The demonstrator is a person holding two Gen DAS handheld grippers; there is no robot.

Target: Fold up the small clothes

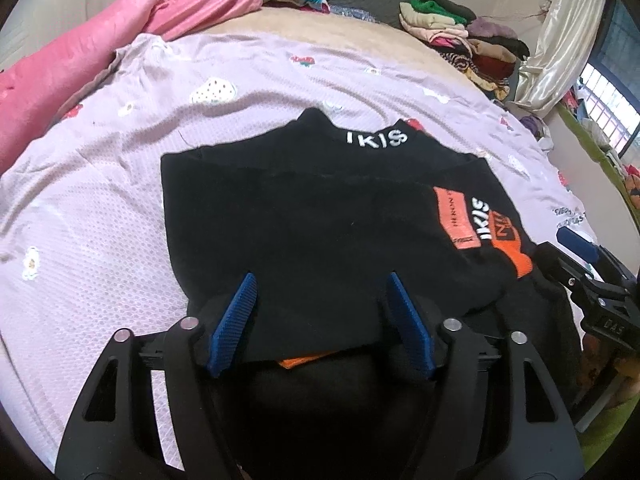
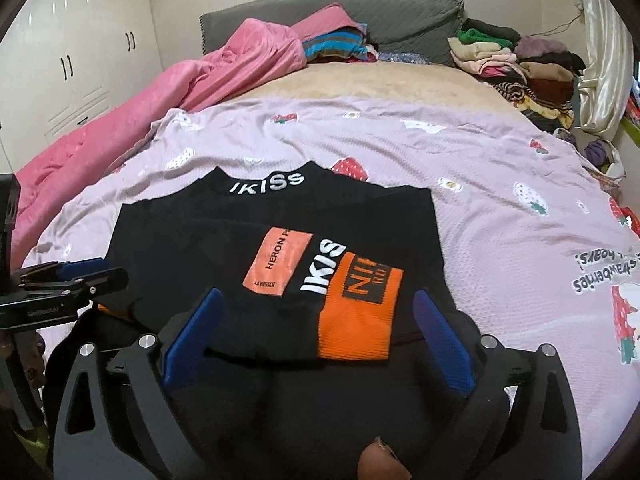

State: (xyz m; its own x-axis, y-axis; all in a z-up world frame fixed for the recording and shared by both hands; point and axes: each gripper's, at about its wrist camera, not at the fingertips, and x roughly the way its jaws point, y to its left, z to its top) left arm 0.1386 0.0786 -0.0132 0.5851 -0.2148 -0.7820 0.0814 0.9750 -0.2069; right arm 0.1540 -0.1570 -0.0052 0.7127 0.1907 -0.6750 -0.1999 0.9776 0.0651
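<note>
A small black top lies flat on the lilac strawberry-print sheet, collar away from me with white lettering. A sleeve with orange patches is folded across its front. My left gripper hovers over the top's near hem, its blue pads apart and the fabric lying loose between them. My right gripper stands wide open above the orange cuff, pinching nothing. Each gripper shows at the edge of the other's view: the right gripper and the left gripper.
A pink quilt runs along the bed's left side. Piles of folded clothes sit at the far right by a curtain. A grey headboard cushion and striped clothes lie at the back. White wardrobe doors stand at the left.
</note>
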